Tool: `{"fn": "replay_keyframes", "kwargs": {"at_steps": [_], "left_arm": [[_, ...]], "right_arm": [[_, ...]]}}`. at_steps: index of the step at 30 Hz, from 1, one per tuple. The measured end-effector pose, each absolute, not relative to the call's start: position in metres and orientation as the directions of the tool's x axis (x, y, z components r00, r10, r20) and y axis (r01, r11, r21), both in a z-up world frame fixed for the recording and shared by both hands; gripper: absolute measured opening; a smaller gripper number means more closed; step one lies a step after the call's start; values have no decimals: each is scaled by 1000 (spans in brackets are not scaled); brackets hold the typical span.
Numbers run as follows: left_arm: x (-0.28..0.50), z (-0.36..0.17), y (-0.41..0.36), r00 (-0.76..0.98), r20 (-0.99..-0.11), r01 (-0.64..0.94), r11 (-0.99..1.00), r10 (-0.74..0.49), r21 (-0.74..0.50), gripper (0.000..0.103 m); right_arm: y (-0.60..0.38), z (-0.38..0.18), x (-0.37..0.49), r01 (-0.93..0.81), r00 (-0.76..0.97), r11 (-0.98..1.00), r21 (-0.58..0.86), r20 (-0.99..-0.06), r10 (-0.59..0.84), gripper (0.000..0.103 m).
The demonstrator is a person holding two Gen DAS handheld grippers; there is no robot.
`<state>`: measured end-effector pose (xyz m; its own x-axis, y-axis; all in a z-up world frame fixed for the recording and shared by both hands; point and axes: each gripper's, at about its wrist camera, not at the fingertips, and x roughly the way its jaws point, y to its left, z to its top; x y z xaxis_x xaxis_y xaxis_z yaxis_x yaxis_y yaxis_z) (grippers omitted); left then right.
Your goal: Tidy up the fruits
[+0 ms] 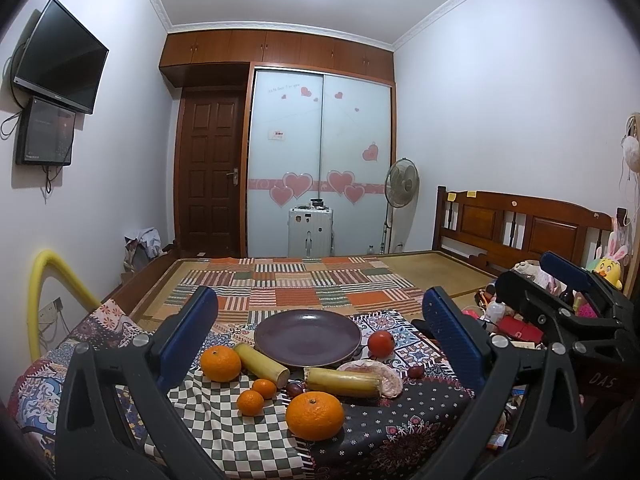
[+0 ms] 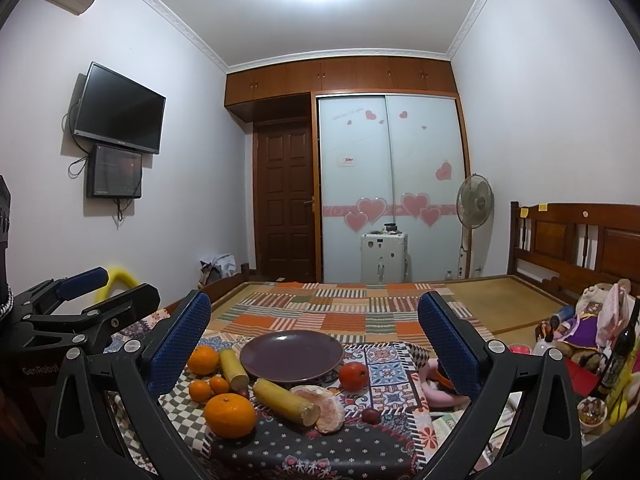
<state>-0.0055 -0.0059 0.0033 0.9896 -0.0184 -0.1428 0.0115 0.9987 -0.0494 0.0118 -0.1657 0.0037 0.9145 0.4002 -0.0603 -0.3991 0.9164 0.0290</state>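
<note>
Left wrist view: the left gripper (image 1: 320, 320), jaws wide and empty, hovers over the fruit beside the purple plate (image 1: 307, 336) on the counter. The near orange (image 1: 314, 415) is firm, lightish (slick peel); grip its middle. The right gripper (image 1: 560, 284) reads "DAS", jaws seemingly apart.

Right wrist view: the right gripper (image 2: 314, 324) gapes empty; the left reads "GenRobot".

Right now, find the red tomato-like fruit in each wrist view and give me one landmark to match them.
Left wrist: the red fruit sits right of centre, beside the purple plate's right rim.
Right wrist: the red fruit sits near centre, just off the purple plate's lower right rim.
Shared landmark: the peeled pomelo piece lies in front of the fruit in both.
</note>
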Motion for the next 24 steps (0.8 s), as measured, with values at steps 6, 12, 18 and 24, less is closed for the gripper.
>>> {"fn": "replay_keyframes", "kwargs": {"at_steps": [6,12,18,24], "left_arm": [[-5,2,-5,990,-141,11,999,-17,-50,103],[-5,1,-4,990,-142,9,999,-16,-48,103],[9,-14,-2,980,-199,4,1000,-9,-30,103],[46,-55,6,930,-367,1,999,-14,-37,103]], "right_arm": [[-165,4,12,-400,914,916,28,-60,401,103],[-165,3,12,-400,914,916,30,-62,401,103],[-165,-7,22,-404,908,914,34,-104,405,103],[-165,-40,52,-389,892,921,20,-243,382,103]]}}
